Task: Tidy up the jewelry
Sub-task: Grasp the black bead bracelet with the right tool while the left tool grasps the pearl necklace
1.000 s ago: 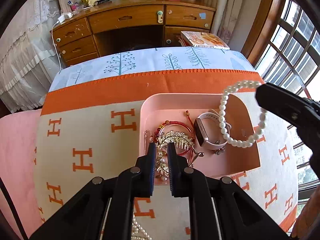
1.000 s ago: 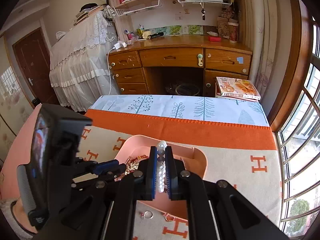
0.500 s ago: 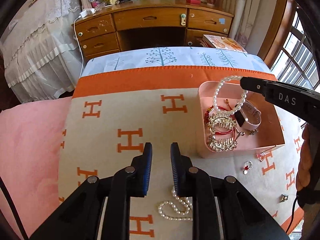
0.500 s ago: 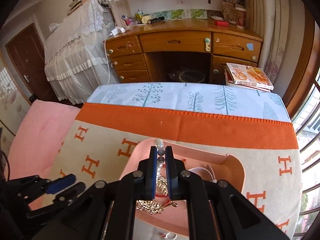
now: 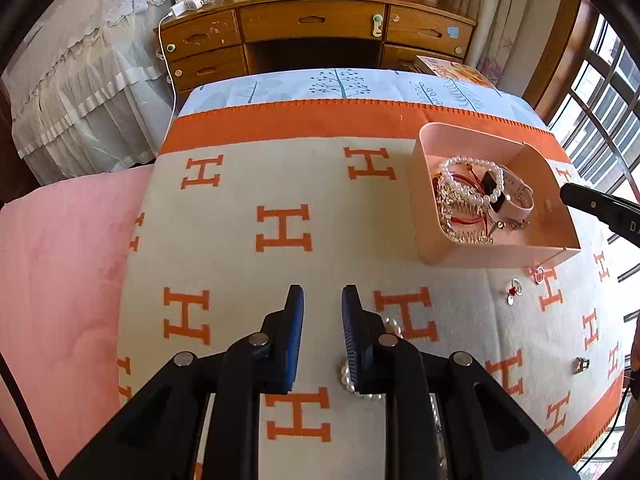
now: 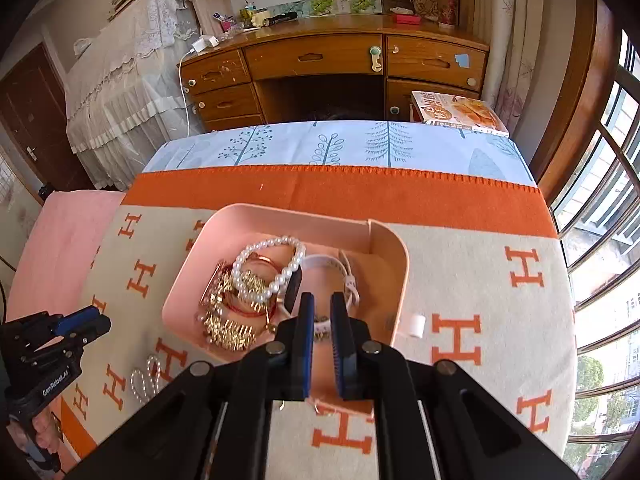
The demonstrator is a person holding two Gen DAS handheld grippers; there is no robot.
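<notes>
My left gripper hangs spread and empty; a pearl strand lies on the blanket just under its right jaw, not yet collected. Further right, small charms wait beside the pink tray. My right gripper, slightly parted, holds nothing above the tray's near wall; the pearl bracelet already rests inside. I judge most is done, with open blanket all round.
</notes>
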